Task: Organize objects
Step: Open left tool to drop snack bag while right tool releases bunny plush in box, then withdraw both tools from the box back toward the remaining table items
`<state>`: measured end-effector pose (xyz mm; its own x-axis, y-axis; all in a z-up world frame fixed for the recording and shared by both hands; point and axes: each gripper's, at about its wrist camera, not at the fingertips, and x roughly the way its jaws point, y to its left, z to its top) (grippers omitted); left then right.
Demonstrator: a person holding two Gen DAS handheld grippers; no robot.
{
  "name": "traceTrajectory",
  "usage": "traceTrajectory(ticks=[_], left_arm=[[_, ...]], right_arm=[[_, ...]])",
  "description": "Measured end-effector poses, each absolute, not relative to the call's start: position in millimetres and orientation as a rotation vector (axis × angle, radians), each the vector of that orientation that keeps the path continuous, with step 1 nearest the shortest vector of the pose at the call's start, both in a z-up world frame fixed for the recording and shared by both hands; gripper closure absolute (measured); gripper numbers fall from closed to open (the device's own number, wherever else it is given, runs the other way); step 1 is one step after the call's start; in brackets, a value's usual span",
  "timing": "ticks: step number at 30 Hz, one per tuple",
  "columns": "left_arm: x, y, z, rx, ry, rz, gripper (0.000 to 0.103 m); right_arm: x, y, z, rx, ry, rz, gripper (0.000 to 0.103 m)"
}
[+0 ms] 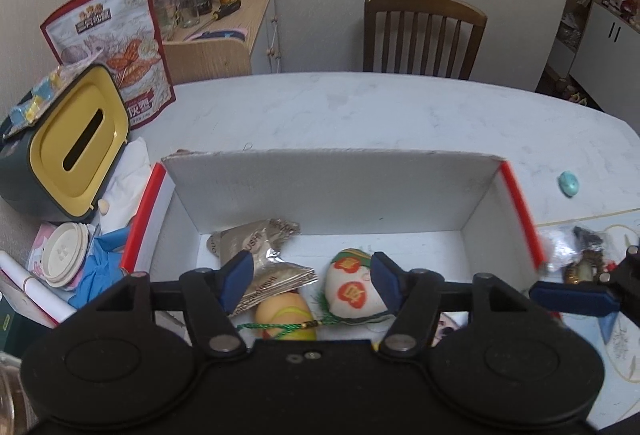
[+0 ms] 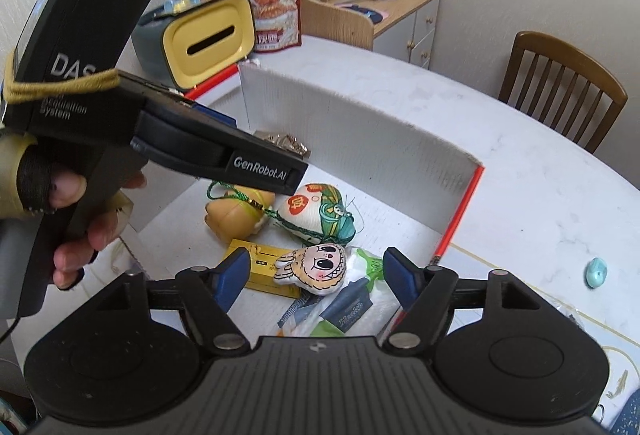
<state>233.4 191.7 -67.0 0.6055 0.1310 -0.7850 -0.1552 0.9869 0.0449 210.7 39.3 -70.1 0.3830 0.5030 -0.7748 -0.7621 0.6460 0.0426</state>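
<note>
Pale marbled worktop [image 1: 360, 107] carries a white box with red edges [image 1: 332, 191], and over it both grippers hover with fingers spread wide and holding nothing: the left gripper [image 1: 312, 283] and the right gripper [image 2: 318, 277]. Inside the box lie a silver foil packet [image 1: 260, 247], a patterned pouch [image 1: 352, 287] on a green cord, a yellow box [image 2: 264, 261] and a cartoon-face charm [image 2: 316, 267] (a small turquoise piece [image 1: 569, 183] sits apart on the worktop).

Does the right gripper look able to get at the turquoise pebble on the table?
Probably yes: the right gripper is open and empty, and the turquoise pebble lies alone on bare table outside the box.
</note>
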Motion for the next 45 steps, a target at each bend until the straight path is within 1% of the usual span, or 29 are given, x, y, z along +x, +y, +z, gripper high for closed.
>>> traceTrajectory(ticks=[4, 14, 17, 25, 35, 43, 45], left_arm=[[226.0, 179.0, -56.0, -0.02, 0.878, 0.15, 0.038], [208.0, 139.6, -31.3, -0.006, 0.812, 0.119, 0.032], [203.9, 126.2, -25.1, -0.006, 0.797, 0.106, 0.031], [194.2, 89.1, -16.5, -0.002, 0.771, 0.076, 0.027], [192.8, 45.5, -20.9, 0.008, 0.775, 0.038, 0.021], [196.3, 17.5, -31.3, 0.021, 0.792, 0.025, 0.015], [198.0, 10.0, -34.1, 0.025, 0.797, 0.025, 0.01]], right_arm=[[205.8, 24.6, -58.5, -0.341, 0.818, 0.822, 0.028], [199.7, -23.8, -31.4, -0.28, 0.763, 0.808, 0.026], [199.2, -40.4, -25.1, -0.256, 0.751, 0.804, 0.024], [201.0, -91.0, -14.3, -0.197, 0.726, 0.775, 0.021], [215.1, -162.2, -19.7, -0.144, 0.726, 0.682, 0.02], [228.6, -231.7, -40.3, -0.088, 0.766, 0.584, 0.02], [230.8, -242.5, -44.9, -0.081, 0.774, 0.574, 0.02]])
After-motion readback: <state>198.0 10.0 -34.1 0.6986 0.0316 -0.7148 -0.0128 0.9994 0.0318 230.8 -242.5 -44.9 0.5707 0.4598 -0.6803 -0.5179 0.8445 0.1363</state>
